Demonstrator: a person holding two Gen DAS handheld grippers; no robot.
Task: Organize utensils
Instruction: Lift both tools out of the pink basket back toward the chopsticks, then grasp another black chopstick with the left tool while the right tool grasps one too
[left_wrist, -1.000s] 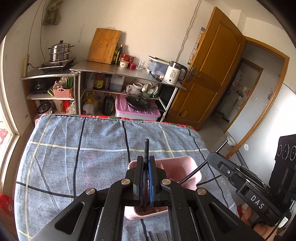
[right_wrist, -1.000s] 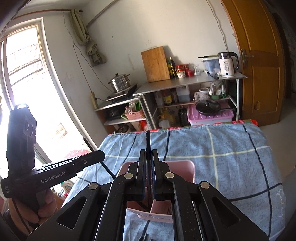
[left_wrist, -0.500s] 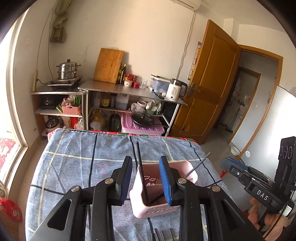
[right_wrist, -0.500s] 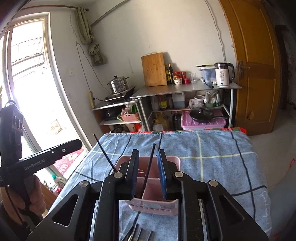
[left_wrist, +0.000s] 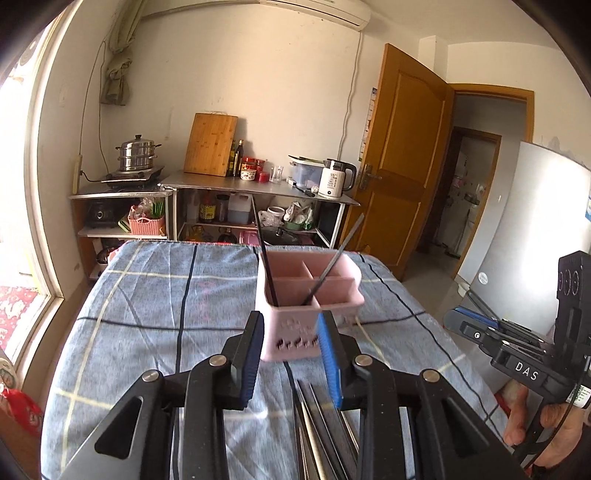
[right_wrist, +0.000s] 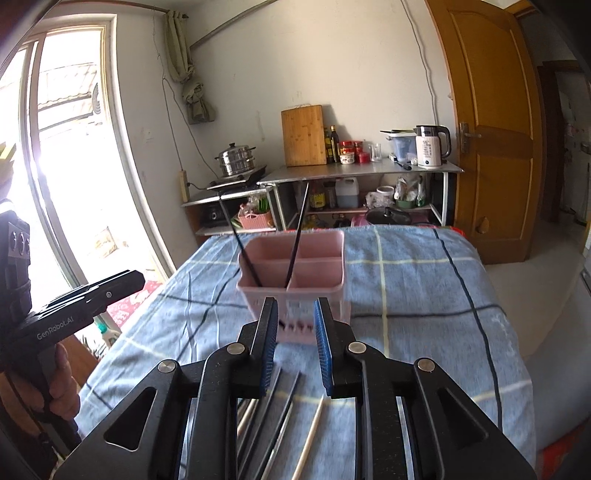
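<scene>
On table | pink caddy (left_wrist: 308, 295) | two black chopsticks (left_wrist: 266, 266) inside

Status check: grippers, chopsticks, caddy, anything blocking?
Left gripper and right gripper: jaws open, empty. Two black chopsticks leaning in pink caddy. More utensils on cloth below jaws. Nothing blocking.

pink caddy (left_wrist: 308, 314) ahead, cloth (left_wrist: 147, 295) beside clear

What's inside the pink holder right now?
Two black chopsticks lean in the pink holder's near compartments, tips hidden by its walls. The far compartments look empty.
</scene>
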